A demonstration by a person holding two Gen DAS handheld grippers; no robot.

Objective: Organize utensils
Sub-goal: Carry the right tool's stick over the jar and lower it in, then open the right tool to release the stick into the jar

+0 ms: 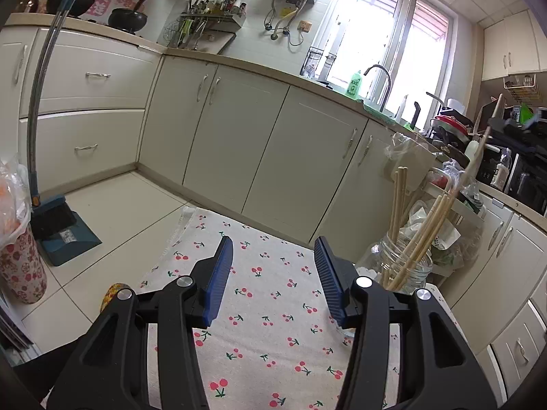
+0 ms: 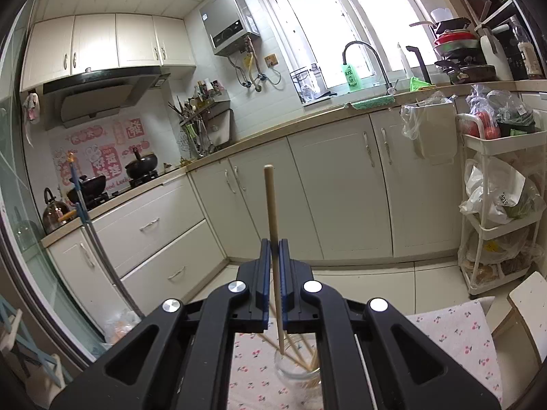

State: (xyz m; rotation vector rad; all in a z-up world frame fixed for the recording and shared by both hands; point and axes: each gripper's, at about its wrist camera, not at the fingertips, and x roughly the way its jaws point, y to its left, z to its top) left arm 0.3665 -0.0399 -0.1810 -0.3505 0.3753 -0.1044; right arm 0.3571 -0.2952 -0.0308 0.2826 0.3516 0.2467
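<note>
Our right tongs [image 2: 273, 249] are clamped on one chopstick [image 2: 271, 212], held nearly upright, its lower tip just over or just inside the mouth of the jar [image 2: 297, 369]; we cannot tell which. Other chopsticks already lean in that jar, which stands on the cherry-print cloth [image 2: 454, 335] over the table. Our left tongs [image 1: 273, 273] sit about half open with nothing between them, low above the cloth, the jar just to their right. To finish well, we should judge the tip centred in the mouth, lower until it is inside the rim, then let go; the left tongs could steady the jar.
</note>
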